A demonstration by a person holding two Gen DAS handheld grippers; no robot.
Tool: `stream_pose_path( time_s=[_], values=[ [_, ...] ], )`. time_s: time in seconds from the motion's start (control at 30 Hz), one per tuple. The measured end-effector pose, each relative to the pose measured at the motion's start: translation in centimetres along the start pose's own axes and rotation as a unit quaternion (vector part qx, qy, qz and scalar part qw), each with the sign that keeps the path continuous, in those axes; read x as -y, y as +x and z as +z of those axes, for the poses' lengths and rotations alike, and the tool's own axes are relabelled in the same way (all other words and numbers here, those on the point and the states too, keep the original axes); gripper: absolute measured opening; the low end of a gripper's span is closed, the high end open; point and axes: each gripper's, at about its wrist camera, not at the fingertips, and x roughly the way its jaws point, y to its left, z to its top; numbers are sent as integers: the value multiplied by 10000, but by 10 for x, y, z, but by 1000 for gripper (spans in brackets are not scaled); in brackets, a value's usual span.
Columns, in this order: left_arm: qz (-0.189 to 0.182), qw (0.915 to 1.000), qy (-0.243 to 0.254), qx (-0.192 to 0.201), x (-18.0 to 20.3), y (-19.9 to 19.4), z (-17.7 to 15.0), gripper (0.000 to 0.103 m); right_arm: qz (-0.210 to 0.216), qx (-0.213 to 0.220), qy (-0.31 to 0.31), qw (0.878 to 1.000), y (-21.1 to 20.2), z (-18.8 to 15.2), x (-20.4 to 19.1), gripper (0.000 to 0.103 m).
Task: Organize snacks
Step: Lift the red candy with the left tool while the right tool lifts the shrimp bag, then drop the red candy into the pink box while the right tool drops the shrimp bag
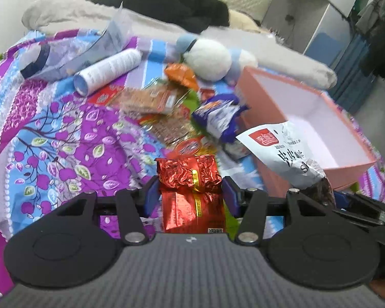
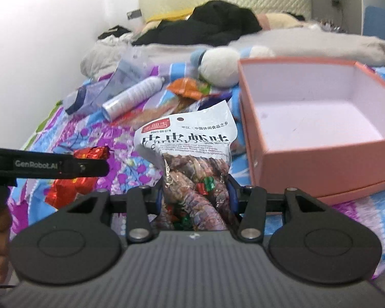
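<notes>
Left wrist view: left gripper (image 1: 190, 196) clenched on a red foil packet (image 1: 191, 192), both blue pads pressed against its sides, packet raised clear of the bed. Patterned purple and blue bedspread (image 1: 59, 138) beneath. Loose snack pile (image 1: 166, 113) at twelve o'clock from the packet, purple and white wrapper (image 1: 218, 118) at one o'clock. White shrimp snack bag (image 1: 282, 148) at two o'clock, overlapping the near wall of an open pink box (image 1: 320, 118) in this view; contact cannot be told. White spray can (image 1: 107, 71) lying on its side at eleven o'clock; white plush toy (image 1: 210, 59) beyond the pile. Right wrist view: right gripper (image 2: 195, 197) grasping the white shrimp snack bag (image 2: 190, 154) by its lower transparent part, printed top standing upright. Pink box (image 2: 320, 164) at two o'clock, interior bare, resting on the bedspread (image 2: 367, 205). Left gripper (image 2: 89, 165) at nine o'clock with the red foil packet (image 2: 69, 187). Spray can (image 2: 133, 97) at eleven o'clock.
</notes>
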Motion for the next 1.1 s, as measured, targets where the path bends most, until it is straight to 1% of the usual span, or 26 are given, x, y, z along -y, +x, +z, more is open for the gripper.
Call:
stream_pose_path(
  time_s=[0.3, 0.43, 0.57, 0.7, 0.83, 1.1],
  values=[
    [-373, 9987, 98, 335, 31, -42, 12, 58, -215, 448, 70, 9987, -48, 13, 6, 48],
    [-527, 9977, 134, 409, 43, -53, 14, 58, -311, 574, 96, 9978, -63, 16, 8, 48],
    [-664, 9966, 210, 441, 57, -55, 18, 58, -428, 658, 103, 9969, -76, 14, 14, 48],
    [-789, 9957, 279, 396, 72, -44, 23, 58, -561, 683, 159, 9960, -77, 15, 24, 48],
    [-915, 9943, 393, 393, 90, -25, 34, 58, -737, 725, 254, 9943, -72, 19, 43, 48],
    [-1231, 9897, 623, 375, 139, 33, 74, 58, -1129, 810, 384, 9896, -51, 41, 92, 48]
  ],
)
